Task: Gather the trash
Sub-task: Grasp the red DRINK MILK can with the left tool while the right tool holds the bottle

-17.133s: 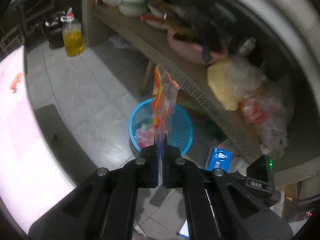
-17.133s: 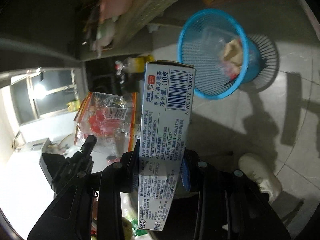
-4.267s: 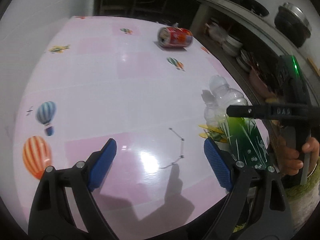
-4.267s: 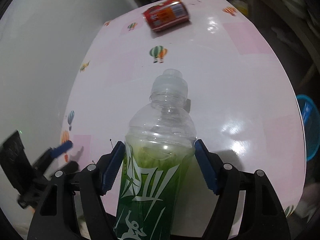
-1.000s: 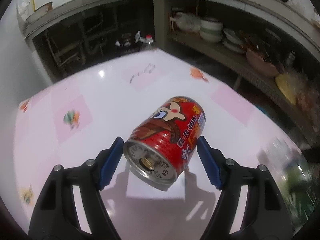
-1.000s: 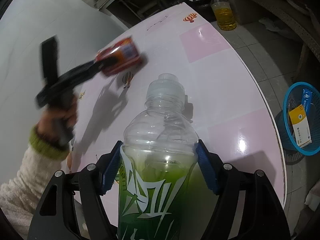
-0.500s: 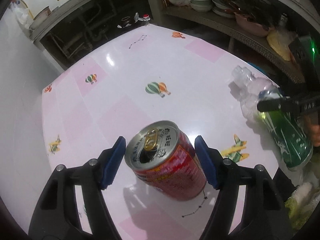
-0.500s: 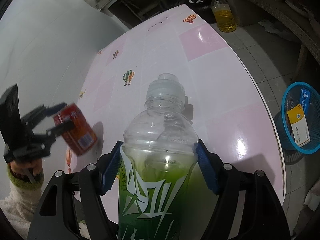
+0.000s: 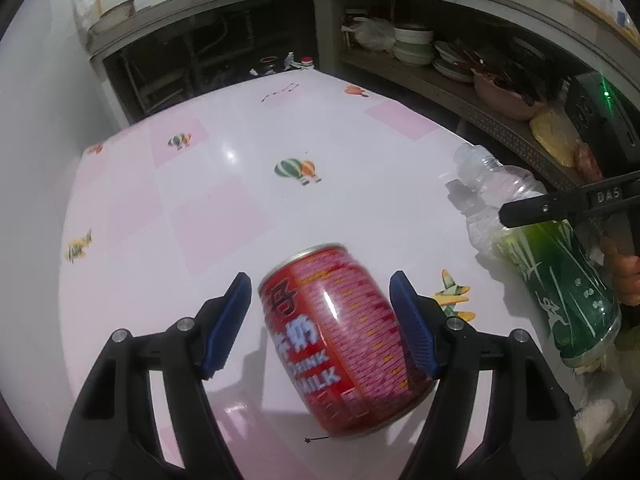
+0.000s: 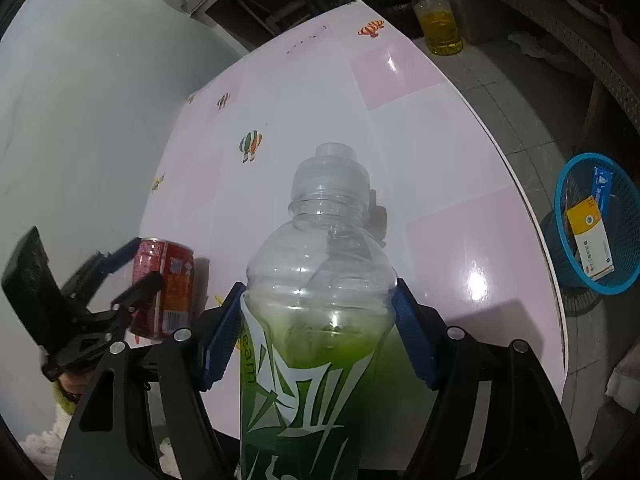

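Over glossy pink tbl, L hand-held gripper clamps ribbed red can, R hand-held gripper grips clear plastic btl

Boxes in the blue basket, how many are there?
2. A yellow and white box lies in the middle of the blue basket on the floor, and a blue box leans behind it near the far rim. More may be hidden underneath.

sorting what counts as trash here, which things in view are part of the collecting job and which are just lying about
Part of the job:
- red can, held in the left gripper
- green bottle, held in the right gripper
- blue basket on the floor, boxes already in it

Just lying about:
- oil bottle on the floor
- bowls and plates on the shelf
- pink table
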`<control>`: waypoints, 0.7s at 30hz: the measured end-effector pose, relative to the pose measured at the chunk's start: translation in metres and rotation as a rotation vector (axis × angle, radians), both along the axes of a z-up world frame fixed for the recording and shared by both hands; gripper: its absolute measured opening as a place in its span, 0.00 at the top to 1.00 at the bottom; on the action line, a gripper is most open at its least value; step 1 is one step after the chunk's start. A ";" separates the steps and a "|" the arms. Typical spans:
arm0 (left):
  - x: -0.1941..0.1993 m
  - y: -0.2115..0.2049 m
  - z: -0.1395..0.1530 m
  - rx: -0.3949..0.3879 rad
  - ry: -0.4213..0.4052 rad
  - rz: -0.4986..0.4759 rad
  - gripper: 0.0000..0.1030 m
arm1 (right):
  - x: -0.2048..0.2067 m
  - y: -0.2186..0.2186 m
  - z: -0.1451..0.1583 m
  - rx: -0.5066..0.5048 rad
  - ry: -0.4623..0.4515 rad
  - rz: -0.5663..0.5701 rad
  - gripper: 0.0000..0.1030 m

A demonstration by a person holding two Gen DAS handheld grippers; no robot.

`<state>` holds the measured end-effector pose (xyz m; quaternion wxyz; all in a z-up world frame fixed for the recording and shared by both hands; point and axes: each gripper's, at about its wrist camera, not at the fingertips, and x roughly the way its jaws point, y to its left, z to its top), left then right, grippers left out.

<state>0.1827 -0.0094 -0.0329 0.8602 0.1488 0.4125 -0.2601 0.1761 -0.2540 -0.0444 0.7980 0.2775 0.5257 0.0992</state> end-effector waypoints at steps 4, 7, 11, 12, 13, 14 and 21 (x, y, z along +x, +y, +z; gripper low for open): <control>-0.003 0.008 -0.008 -0.056 0.033 0.021 0.30 | -0.001 0.000 -0.001 0.019 0.017 0.004 0.32; 0.001 0.013 -0.013 -0.077 0.098 0.033 0.28 | -0.002 0.003 -0.002 0.011 0.032 0.014 0.32; 0.015 0.024 -0.022 -0.139 0.242 0.094 0.28 | -0.004 0.007 -0.002 0.001 0.037 0.020 0.32; 0.020 0.027 -0.024 -0.164 0.284 0.105 0.28 | -0.005 0.007 -0.002 0.000 0.037 0.019 0.32; 0.021 0.028 -0.027 -0.179 0.307 0.111 0.30 | -0.005 0.008 -0.003 0.006 0.038 0.018 0.32; 0.025 0.030 -0.028 -0.216 0.345 0.113 0.40 | -0.005 0.008 -0.002 0.010 0.040 0.018 0.32; 0.008 0.030 -0.021 -0.258 0.273 0.083 0.40 | -0.010 0.008 0.005 -0.006 0.014 0.027 0.33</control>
